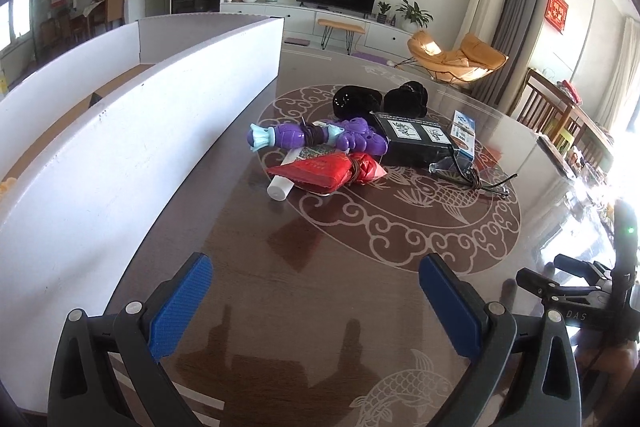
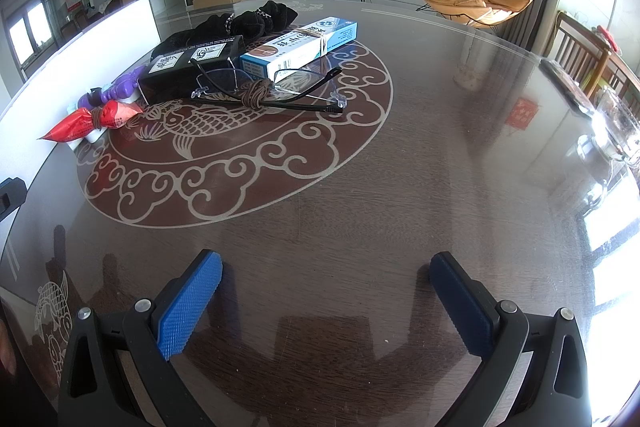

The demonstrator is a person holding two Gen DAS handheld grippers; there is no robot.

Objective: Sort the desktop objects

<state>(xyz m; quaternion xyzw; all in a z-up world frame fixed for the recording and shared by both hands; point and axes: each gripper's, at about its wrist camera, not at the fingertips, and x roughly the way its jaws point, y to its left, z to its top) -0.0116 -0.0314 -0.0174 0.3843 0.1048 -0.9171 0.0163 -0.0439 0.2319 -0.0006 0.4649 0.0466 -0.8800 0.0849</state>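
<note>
Through my left wrist camera, my left gripper [image 1: 316, 301] hovers low over the glossy dark table [image 1: 240, 247], its jaws spread wide with nothing between the ribbed blue pads [image 1: 180, 307]. To my left stands a white box [image 1: 120, 131] with smooth matte walls; a partition splits it, and I glimpse only a brown floor strip inside, so I cannot tell what it holds. The pile to sort sits in the centre of the table, on the etched cloud-and-fish pattern: a purple toy [image 1: 320, 139] of lumpy plastic with a pale blue end, a crinkly red packet [image 1: 324, 173] tied with cord, and a white tube [image 1: 282, 183] mostly hidden beneath it. Behind them lie a black box [image 1: 416, 143] with white labels, a blue-and-white carton [image 1: 464, 135] and two soft black cloth bundles [image 1: 380, 99]. Thin-framed glasses [image 1: 468, 175] rest in front of the black box. My right gripper's black body [image 1: 580, 291] is cut off at the frame edge.

Through my right wrist camera, my right gripper [image 2: 326, 301] also has its jaws wide apart, holding nothing. The glasses [image 2: 264, 91] are clearer here, rimless with a brown cord knotted around them, touching the black box [image 2: 192, 67] and the long carton [image 2: 300, 45]. The red packet [image 2: 92, 123] half hides the purple toy [image 2: 116, 93].
</note>
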